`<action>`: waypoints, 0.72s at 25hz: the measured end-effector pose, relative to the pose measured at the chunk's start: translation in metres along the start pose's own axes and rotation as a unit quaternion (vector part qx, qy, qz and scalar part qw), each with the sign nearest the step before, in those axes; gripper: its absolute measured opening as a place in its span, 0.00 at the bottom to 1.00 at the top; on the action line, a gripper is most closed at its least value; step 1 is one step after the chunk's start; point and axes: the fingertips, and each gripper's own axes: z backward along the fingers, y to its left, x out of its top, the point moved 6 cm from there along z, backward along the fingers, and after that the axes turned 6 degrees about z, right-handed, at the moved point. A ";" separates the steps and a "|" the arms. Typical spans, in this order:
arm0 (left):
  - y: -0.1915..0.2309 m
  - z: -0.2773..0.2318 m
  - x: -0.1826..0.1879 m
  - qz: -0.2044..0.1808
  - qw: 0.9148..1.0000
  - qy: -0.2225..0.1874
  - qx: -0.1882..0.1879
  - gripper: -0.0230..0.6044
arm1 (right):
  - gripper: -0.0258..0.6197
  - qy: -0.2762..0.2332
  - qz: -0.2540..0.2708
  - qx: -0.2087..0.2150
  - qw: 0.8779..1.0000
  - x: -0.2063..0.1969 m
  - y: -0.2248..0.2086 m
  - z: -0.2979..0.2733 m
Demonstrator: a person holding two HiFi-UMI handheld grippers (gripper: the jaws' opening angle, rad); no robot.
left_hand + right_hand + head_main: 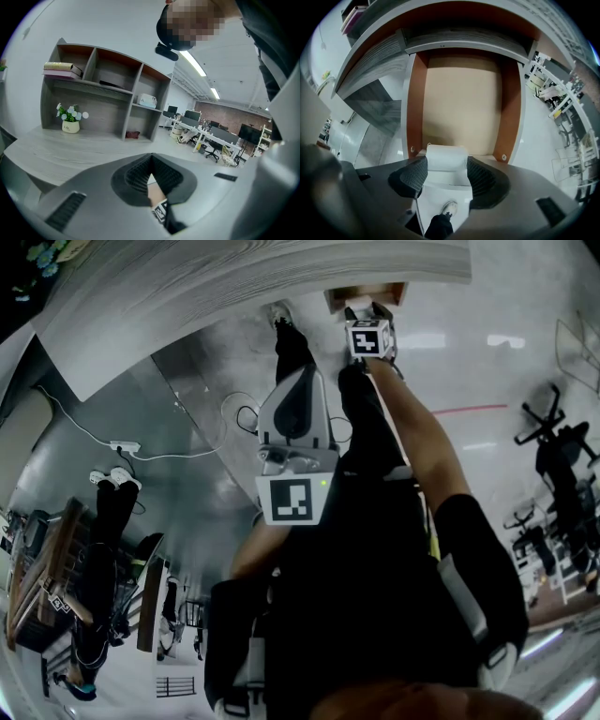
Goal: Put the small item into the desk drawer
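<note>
The grey wood-grain desk [234, 287] spans 12 o'clock in the head view, with glossy office floor below it. Its open drawer [461, 108], tan-bottomed with reddish-brown walls, shows at 1 o'clock. The right gripper [446, 164] is at the drawer's near edge, at 6 o'clock in its own view. Its jaws are partway apart and clamped on a white roll [446, 153]. The left gripper [151, 161], mid-frame by the body, has its jaws pressed together, empty.

Open drawer [464, 108] offers wide room between brown side walls [416, 103] (desktop [464, 37] overhangs above).
</note>
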 end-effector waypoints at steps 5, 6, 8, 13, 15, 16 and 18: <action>-0.003 0.001 -0.001 0.002 1.000 -0.001 0.001 0.03 | 0.44 0.006 0.003 -0.002 1.000 -0.001 -0.003 0.000; -0.003 0.001 -0.001 0.002 1.000 -0.002 0.001 0.03 | 0.44 0.007 0.003 -0.001 1.000 -0.002 -0.003 0.000; -0.004 0.001 -0.001 0.003 1.000 -0.002 0.001 0.03 | 0.44 0.006 0.002 0.000 1.000 -0.002 -0.003 -0.001; -0.003 0.001 -0.001 0.003 1.000 -0.001 0.002 0.03 | 0.44 0.002 0.003 0.004 1.000 -0.001 -0.002 -0.002; -0.002 0.001 -0.001 0.002 1.000 -0.003 0.001 0.03 | 0.44 0.002 0.001 0.005 1.000 -0.001 -0.001 -0.002; -0.002 0.001 -0.001 0.002 1.000 -0.003 0.001 0.03 | 0.44 0.002 0.000 0.006 1.000 -0.001 0.000 -0.002; -0.003 0.002 -0.001 0.002 1.000 -0.004 0.001 0.03 | 0.44 0.000 0.000 0.003 1.000 -0.001 -0.001 0.000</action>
